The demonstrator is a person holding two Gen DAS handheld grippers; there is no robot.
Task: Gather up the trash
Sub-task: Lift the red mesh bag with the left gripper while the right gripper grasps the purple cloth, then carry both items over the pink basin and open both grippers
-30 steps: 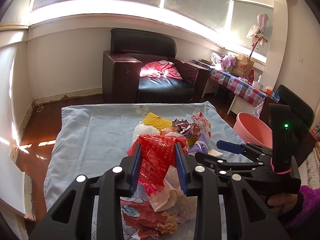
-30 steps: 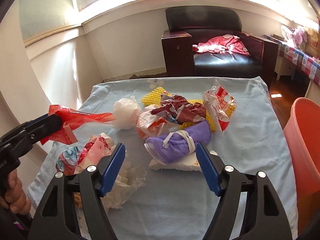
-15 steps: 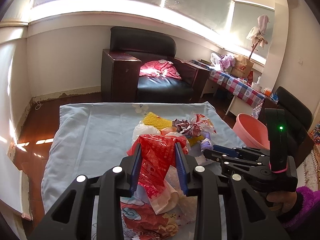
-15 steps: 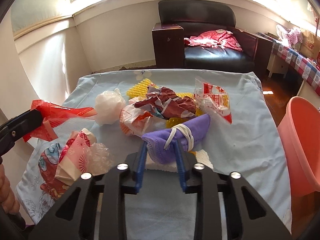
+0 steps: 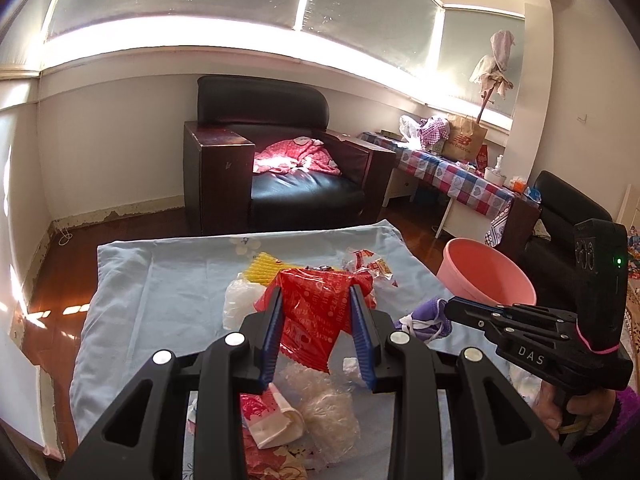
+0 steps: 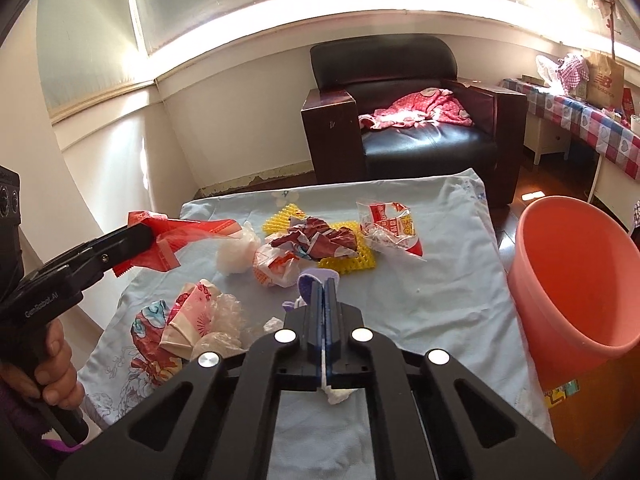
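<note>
1. Your left gripper (image 5: 318,334) pinches a red plastic bag (image 5: 320,312) between its blue pads, and the bag hangs crumpled over the blue cloth (image 5: 160,300).
2. Your right gripper (image 5: 450,306) reaches in from the right with a purple mask (image 5: 424,322) at its tip.
3. A pink basin (image 5: 486,280) stands past the cloth's right edge.
4. Clear plastic (image 5: 328,412) and a pink-white wrapper (image 5: 268,420) lie beneath your left gripper.
</note>
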